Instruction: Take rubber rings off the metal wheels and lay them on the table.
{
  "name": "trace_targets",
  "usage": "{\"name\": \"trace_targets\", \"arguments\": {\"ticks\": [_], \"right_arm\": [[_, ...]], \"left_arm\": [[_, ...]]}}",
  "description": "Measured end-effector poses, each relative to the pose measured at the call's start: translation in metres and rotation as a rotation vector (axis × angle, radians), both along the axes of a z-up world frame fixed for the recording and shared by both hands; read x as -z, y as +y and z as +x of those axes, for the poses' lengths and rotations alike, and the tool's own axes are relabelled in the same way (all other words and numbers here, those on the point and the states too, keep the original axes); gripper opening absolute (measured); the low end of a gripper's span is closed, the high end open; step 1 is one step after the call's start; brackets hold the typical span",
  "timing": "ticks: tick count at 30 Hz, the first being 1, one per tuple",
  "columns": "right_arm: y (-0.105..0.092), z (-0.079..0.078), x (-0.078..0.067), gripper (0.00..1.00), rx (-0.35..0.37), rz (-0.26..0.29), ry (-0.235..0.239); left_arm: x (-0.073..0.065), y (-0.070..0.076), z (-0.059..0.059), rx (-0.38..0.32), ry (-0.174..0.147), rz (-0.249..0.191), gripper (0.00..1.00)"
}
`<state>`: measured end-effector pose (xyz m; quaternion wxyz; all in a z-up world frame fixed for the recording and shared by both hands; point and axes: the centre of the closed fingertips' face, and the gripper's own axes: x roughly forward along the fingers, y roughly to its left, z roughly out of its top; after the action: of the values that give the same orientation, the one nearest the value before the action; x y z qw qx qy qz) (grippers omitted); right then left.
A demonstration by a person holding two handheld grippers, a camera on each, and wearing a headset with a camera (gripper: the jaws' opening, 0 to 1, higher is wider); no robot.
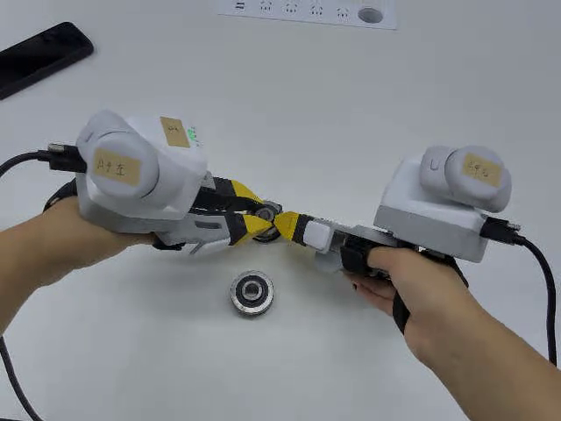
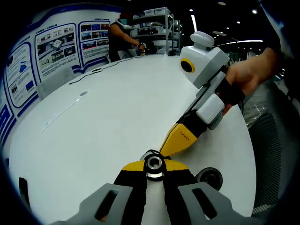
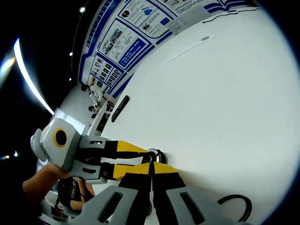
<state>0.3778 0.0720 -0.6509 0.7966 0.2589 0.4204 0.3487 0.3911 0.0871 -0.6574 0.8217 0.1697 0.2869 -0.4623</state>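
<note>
Left tongs (image 2: 153, 170) clamp a metal wheel (image 2: 153, 163); right tongs (image 3: 152, 164), closed, touch its rim

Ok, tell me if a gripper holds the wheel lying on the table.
No, the wheel lies alone on the table, nothing touching it.

The white desk (image 1: 351, 105) carries a metal wheel (image 1: 252, 293) lying flat. Well beyond the wheel lie a black phone (image 1: 39, 57), leftward, and a socket strip (image 1: 307, 10).
</note>
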Motion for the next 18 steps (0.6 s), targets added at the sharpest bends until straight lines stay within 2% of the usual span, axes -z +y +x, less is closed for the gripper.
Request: {"name": "trace_targets", "arguments": {"ticks": [3,18], "right_arm": [[0.0005,0.0003,0.0004,0.01,-0.002,0.001,0.004],[0.0034,0.0014,-0.0003,0.01,-0.04,-0.027,-0.042]], "left_arm": [[-0.0009,-0.0012,-0.0006,-0.003,0.001,-0.003,0.12],[-0.0036,-0.0047,-0.0027,-0.001,0.0,-0.001,0.12]]}}
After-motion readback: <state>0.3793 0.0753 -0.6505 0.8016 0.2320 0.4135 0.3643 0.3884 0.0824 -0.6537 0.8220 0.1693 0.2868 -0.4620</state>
